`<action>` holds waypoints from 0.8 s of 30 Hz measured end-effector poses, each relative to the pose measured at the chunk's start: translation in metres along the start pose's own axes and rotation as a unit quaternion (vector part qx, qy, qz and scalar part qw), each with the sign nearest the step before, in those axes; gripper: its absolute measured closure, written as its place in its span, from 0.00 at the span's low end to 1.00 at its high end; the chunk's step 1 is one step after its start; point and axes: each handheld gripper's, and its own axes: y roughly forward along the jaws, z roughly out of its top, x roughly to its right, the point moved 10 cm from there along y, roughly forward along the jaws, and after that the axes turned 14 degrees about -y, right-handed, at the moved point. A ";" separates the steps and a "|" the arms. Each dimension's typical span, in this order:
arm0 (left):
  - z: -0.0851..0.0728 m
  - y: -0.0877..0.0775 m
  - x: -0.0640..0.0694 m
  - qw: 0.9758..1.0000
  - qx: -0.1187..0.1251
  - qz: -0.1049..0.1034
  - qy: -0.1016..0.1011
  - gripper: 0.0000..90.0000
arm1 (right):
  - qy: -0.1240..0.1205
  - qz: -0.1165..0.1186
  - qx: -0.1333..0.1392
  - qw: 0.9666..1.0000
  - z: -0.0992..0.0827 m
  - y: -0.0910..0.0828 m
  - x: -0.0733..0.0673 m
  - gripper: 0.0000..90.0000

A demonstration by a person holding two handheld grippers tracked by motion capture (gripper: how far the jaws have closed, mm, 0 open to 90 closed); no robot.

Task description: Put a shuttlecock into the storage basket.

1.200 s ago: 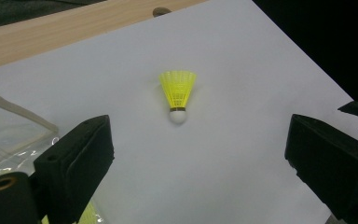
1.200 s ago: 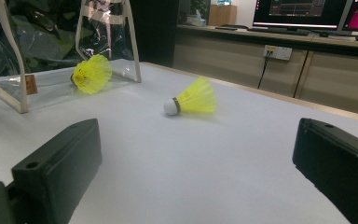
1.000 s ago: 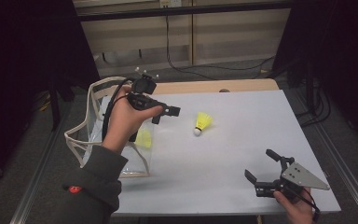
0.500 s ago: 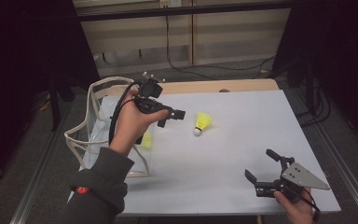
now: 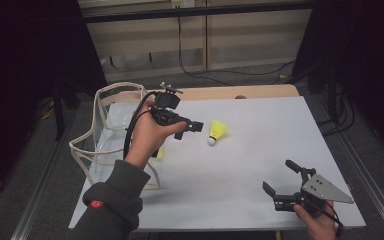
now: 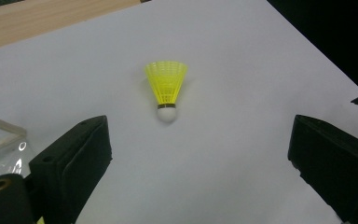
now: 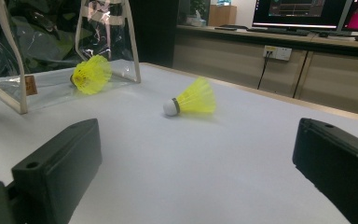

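A yellow shuttlecock with a ribbed plastic skirt and rounded white cork is lying on its side on the smooth white worktop, near the middle. The left claw is hovering just beside it with its blocky black jaws spread wide and empty. The right claw is resting well apart at the near right corner, likewise gaping. The right gripper view is showing a second shuttlecock inside a clear, cream-framed bag; the high view is hiding most of it behind the hand.

L gripper: blk, blk cable | R gripper: blk, grey tri plate | sleeve: dk grey, red mark
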 end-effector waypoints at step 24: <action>-0.013 0.028 0.000 1.000 0.000 0.000 0.002 0.06 | -0.001 0.001 -0.001 1.000 -0.001 0.000 0.000 0.01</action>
